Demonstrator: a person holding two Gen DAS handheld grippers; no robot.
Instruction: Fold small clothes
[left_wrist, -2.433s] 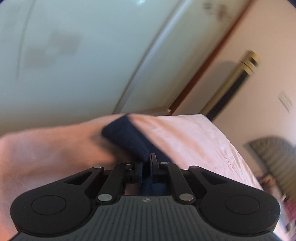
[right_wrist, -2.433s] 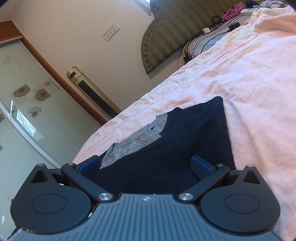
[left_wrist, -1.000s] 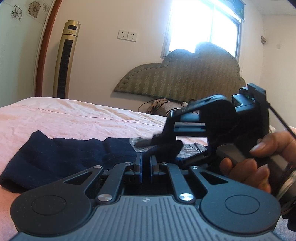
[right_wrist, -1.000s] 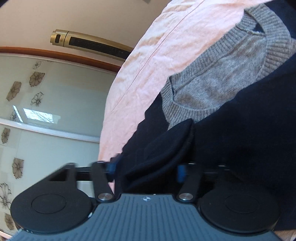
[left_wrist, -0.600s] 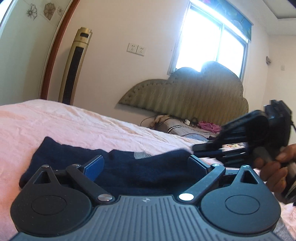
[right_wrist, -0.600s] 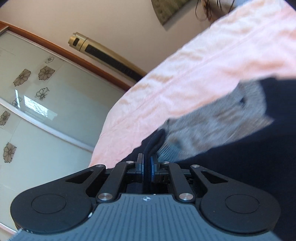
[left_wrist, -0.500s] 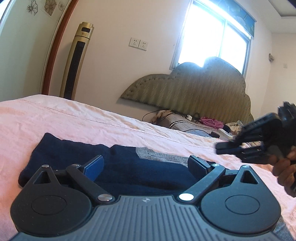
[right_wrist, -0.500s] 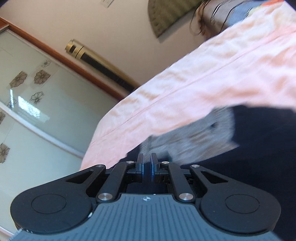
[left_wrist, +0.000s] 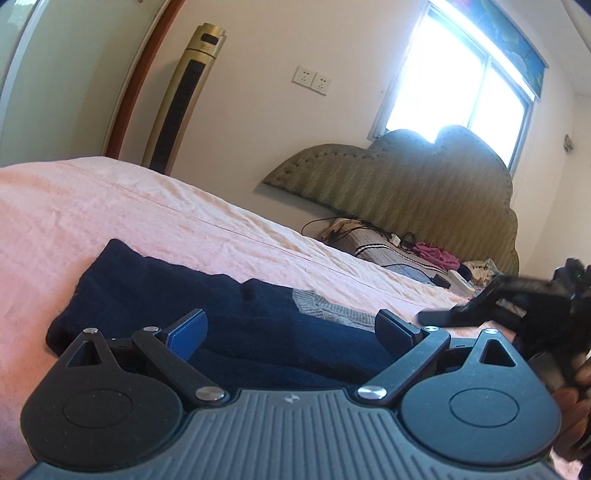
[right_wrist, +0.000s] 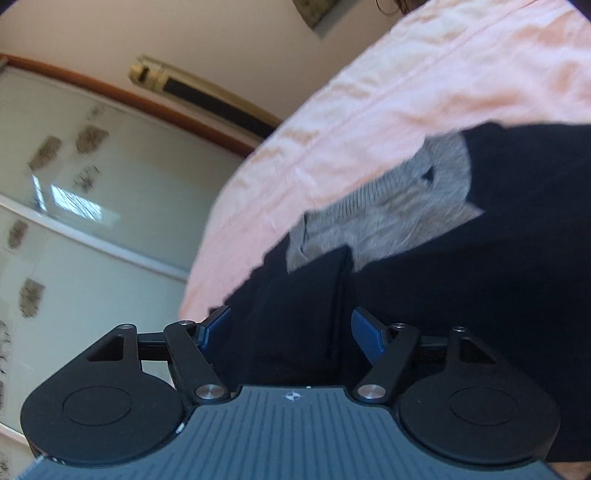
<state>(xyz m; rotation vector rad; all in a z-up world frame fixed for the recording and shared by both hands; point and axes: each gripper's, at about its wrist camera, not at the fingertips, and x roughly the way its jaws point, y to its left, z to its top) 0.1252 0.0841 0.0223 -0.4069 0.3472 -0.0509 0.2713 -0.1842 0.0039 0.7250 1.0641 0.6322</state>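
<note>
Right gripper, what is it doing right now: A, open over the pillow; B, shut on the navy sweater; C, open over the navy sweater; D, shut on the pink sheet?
C: the right gripper has its blue pads spread wide apart, with the navy sweater lying between and beyond them on the pink sheet.

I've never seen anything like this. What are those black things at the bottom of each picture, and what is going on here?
They are hand-held grippers, one in each of a person's hands, each with a camera looking along its two fingers. One picture comes from the left gripper, the other from the right gripper. Both stand open and hold nothing. Before them a navy sweater with a grey knit collar lies on a bed's pink sheet; it is being folded. The left view also shows the right gripper from outside, a headboard and a tower fan.
</note>
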